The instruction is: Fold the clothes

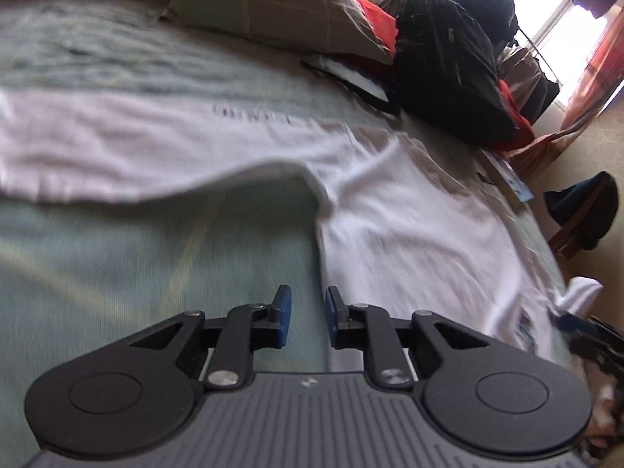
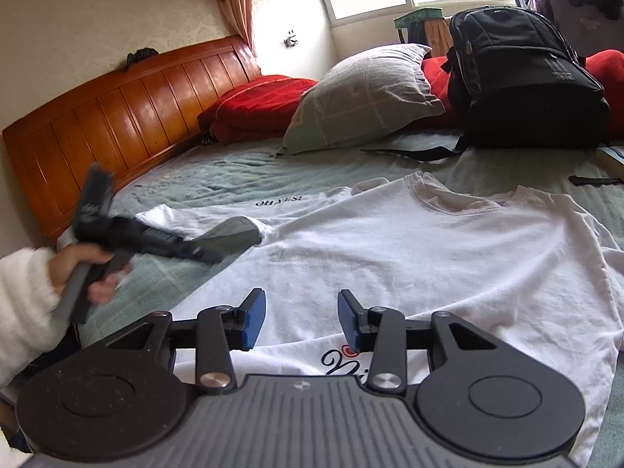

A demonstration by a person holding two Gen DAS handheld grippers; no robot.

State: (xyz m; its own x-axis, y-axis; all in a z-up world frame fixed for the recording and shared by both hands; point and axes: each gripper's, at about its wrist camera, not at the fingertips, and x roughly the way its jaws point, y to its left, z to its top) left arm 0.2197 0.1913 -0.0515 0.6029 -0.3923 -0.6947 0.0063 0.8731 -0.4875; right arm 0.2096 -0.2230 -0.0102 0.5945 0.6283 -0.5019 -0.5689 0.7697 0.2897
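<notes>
Your left gripper (image 1: 306,318) was empty, jaws slightly apart, above the sheet (image 1: 136,257); the right (image 2: 301,319) hung open over the shirt (image 2: 409,257), spread mid-bed. You needed a firm sleeve pinch.

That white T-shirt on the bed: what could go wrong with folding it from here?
1. Neither the left gripper nor the right gripper has cloth between its jaws, so the white T-shirt lies unheld and any crooked fold would stay.
2. One sleeve lies stretched out sideways, rumpled near the armpit; folding over it may trap creases.
3. The black backpack and its strap sit near the collar, which may crowd a fold that way.
</notes>
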